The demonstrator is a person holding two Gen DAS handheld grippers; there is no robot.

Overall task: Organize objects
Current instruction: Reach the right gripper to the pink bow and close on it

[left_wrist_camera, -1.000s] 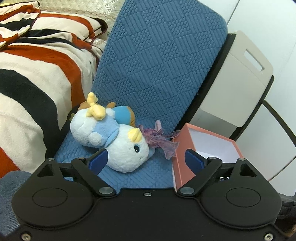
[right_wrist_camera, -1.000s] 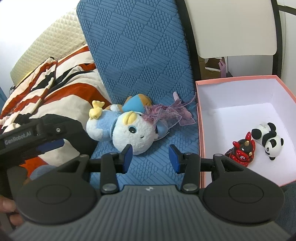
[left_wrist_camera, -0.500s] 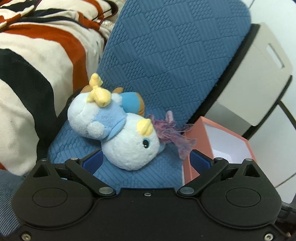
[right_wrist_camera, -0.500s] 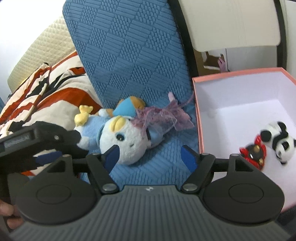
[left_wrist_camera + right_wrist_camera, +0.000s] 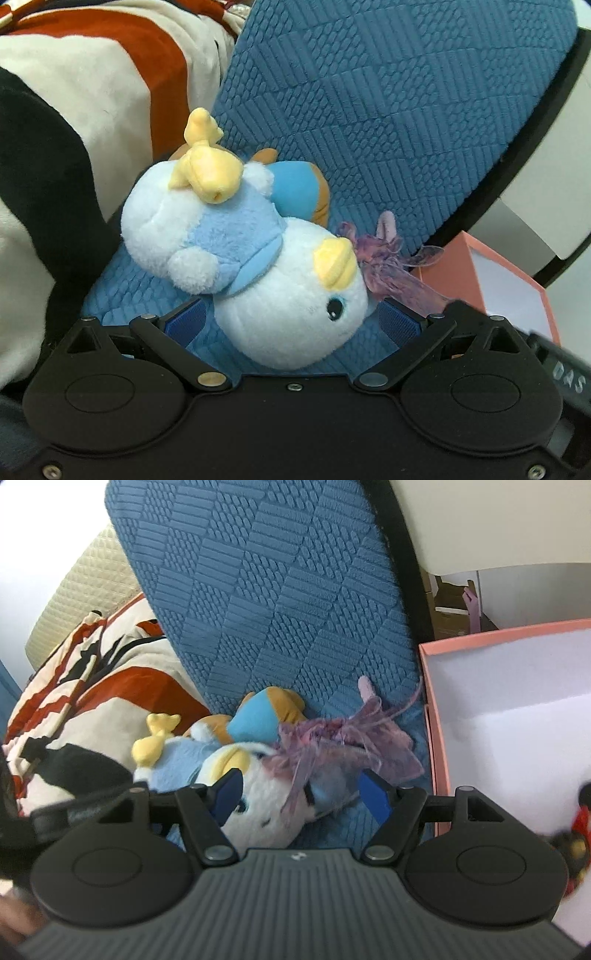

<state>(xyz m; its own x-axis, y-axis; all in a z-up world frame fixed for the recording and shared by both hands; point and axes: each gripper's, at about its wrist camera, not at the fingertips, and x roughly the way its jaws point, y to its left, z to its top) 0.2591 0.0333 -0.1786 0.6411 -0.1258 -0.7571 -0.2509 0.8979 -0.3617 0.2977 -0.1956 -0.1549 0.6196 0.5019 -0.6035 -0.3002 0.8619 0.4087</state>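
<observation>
While the plush toy (image 5: 280,295) lies on the blue chair seat (image 5: 122,291) beside the pink box (image 5: 439,746), the left gripper (image 5: 291,323) and right gripper (image 5: 301,794) both gape wide around its head, gripping nothing.

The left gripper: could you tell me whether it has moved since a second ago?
Yes. The left gripper has advanced toward the blue cushion; its open fingers now flank the plush toy's head.

both wrist views face the plush toy (image 5: 280,295) closely.
</observation>
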